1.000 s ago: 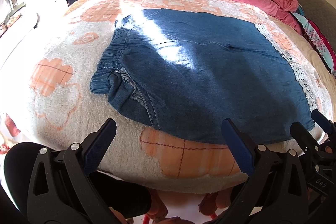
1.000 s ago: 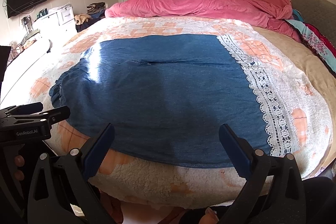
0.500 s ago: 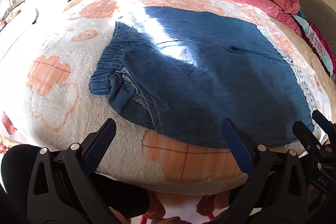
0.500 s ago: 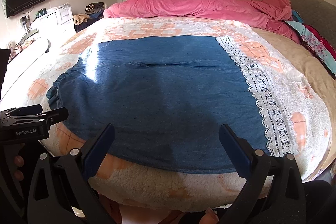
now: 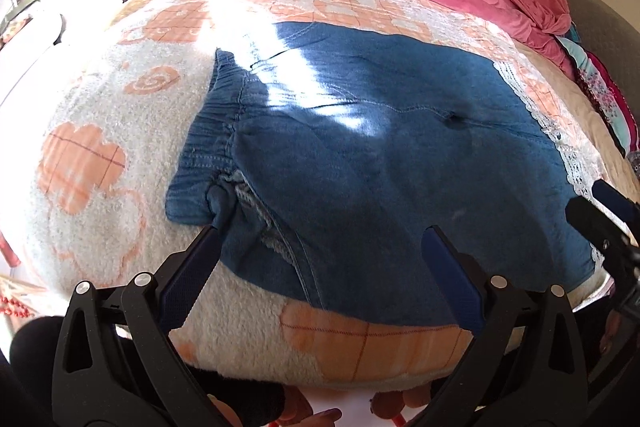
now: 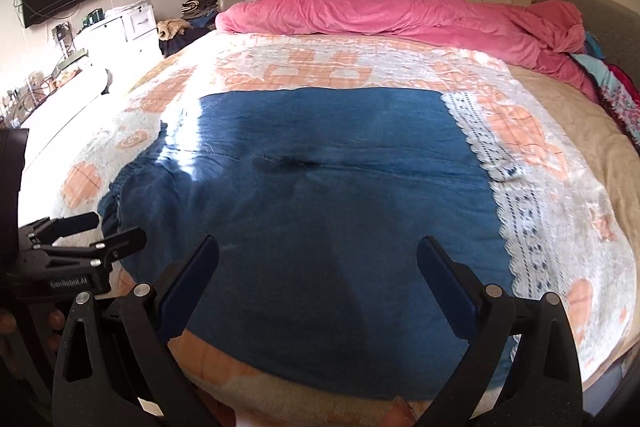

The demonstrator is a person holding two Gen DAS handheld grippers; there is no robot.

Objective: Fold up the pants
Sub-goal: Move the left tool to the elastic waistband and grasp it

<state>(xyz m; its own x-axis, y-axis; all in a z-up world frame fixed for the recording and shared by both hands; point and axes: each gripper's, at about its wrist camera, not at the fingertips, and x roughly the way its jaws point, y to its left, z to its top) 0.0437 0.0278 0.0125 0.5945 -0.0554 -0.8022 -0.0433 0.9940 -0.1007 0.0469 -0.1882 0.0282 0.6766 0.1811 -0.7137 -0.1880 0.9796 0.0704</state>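
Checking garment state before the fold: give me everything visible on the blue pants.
The blue pants look like soft denim, laid flat across the fleecy bed blanket. The gathered elastic waistband lies at the left, bunched and partly turned over at its near corner; the white lace hem lies at the right. A seam runs across the middle. Sunlight crosses the waist end. Both grippers, left and right, hover open at the near edge, holding nothing.

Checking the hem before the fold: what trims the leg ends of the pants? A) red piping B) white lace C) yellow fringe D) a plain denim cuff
B: a band of white lace runs along the right edge of the blue pants, lying flat on the blanket.
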